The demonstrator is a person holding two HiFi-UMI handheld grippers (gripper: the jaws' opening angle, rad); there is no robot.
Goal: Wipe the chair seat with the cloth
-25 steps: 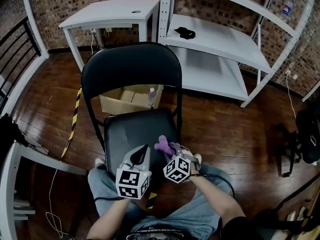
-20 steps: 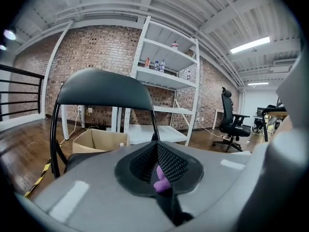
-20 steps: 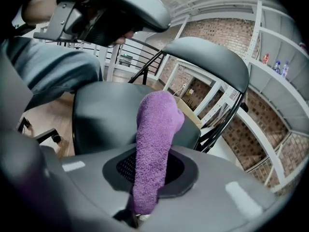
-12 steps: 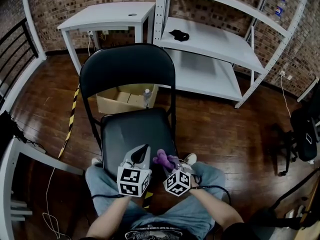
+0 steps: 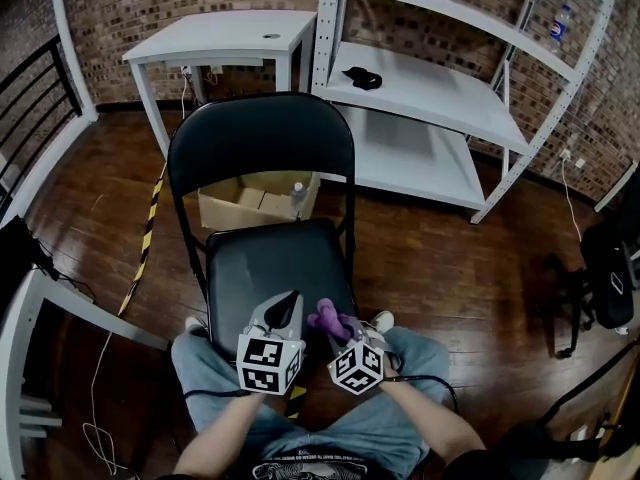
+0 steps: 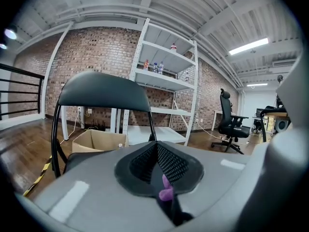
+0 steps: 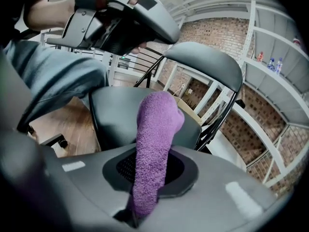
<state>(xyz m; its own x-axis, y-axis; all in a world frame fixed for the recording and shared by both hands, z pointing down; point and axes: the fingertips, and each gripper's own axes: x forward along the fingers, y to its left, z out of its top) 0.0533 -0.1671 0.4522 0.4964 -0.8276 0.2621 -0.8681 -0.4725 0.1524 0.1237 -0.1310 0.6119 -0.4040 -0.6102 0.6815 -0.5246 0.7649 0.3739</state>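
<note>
A black folding chair stands before me, its seat (image 5: 265,268) dark and glossy below the backrest (image 5: 260,138). My right gripper (image 5: 348,330) hovers at the seat's front right edge, shut on a purple cloth (image 5: 324,314) that sticks up out of its jaws (image 7: 154,139). My left gripper (image 5: 288,304) is beside it over the seat's front edge, a little apart from the cloth. Its jaws are shut in the left gripper view (image 6: 157,151), and a small purple bit (image 6: 166,191) shows at their seam. The seat (image 7: 116,108) lies just beyond the cloth.
A cardboard box (image 5: 250,200) with a bottle sits on the floor behind the chair. Further back stand a white table (image 5: 225,30) and white shelving (image 5: 440,93). A black railing (image 5: 30,93) runs at the left. My jeans-clad knees (image 5: 205,353) touch the seat's front.
Both grippers and the cloth have drawn back slightly toward the seat's front edge. The camera has shifted a little; the grip on the cloth is unchanged.
</note>
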